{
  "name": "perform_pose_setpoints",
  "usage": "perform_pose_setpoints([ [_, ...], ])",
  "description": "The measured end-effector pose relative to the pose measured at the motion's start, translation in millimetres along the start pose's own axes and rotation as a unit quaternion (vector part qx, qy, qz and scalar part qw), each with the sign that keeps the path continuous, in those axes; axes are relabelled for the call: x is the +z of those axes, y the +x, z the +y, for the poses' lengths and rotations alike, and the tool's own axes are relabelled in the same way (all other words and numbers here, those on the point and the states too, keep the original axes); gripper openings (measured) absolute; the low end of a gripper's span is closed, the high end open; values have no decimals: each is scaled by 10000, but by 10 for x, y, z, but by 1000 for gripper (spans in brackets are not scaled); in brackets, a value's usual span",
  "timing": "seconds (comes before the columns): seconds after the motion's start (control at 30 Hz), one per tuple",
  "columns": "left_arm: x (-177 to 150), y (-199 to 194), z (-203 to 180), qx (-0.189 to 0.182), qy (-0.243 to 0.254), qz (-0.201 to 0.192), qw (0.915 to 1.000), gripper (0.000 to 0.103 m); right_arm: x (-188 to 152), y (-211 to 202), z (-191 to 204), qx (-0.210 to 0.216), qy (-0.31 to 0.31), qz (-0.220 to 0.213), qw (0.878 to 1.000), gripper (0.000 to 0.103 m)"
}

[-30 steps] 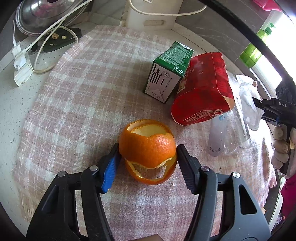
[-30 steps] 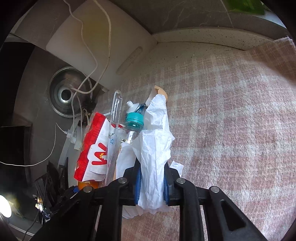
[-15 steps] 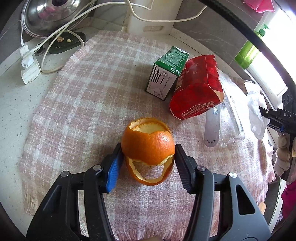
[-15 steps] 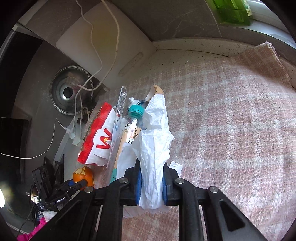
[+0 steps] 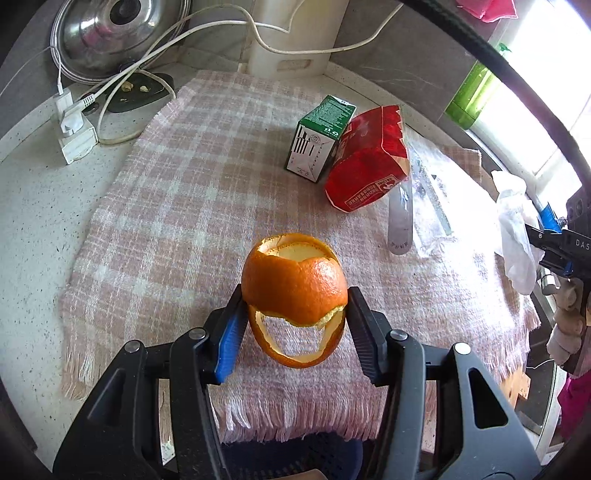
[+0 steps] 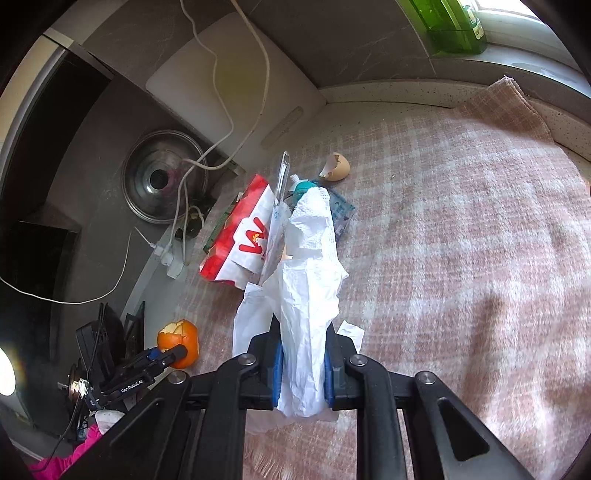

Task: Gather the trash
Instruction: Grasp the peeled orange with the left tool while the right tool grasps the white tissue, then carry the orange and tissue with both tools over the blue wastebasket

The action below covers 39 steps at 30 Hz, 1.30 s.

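A hollow orange peel [image 5: 291,280] hangs just above the pink checked cloth [image 5: 177,206], pinched between the pads of my left gripper [image 5: 295,314]. The left wrist view also shows a green carton [image 5: 319,136], a red bag [image 5: 369,166] and a clear plastic bottle [image 5: 400,218] lying further back. My right gripper [image 6: 303,332] is shut on a crumpled white tissue [image 6: 310,288], which it holds off the cloth. In the right wrist view, an eggshell [image 6: 336,168] and the bottle's teal cap [image 6: 304,186] lie beyond the tissue. The peel [image 6: 179,341] shows at lower left.
A steel pot lid [image 5: 110,33], a white power strip with cords [image 5: 74,133] and a white board [image 5: 291,37] stand at the back. A green bottle [image 5: 467,99] sits on the sill. The cloth's fringed edge [image 5: 258,406] is near me, with a dark mesh [image 5: 295,454] below it.
Both grippers have drawn back and risen from the pile, the left carrying the peel and the right carrying the tissue. The eggshell has come into sight behind the tissue.
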<state>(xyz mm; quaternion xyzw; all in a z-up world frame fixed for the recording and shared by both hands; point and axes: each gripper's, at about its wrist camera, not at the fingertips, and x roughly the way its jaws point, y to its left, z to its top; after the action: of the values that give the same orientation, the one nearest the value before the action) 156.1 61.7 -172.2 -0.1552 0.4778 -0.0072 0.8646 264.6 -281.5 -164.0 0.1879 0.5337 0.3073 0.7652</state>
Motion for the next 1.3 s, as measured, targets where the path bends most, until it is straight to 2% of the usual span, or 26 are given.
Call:
perform_pose_setpoints([
  [0.2,-159,-85,13,-78,115,50,9999,53,-329,-109,202,27,32,-44,10000,16],
  [0.8,-821,-711,-91,-295,397,-45,9988,53,-1310,-237,935,129,-295,146,9994,16],
  [1.3,-1412,-734,20,-354,395,324,9981,53,-2074,-86,1224,-20,-355,549,9979,16],
])
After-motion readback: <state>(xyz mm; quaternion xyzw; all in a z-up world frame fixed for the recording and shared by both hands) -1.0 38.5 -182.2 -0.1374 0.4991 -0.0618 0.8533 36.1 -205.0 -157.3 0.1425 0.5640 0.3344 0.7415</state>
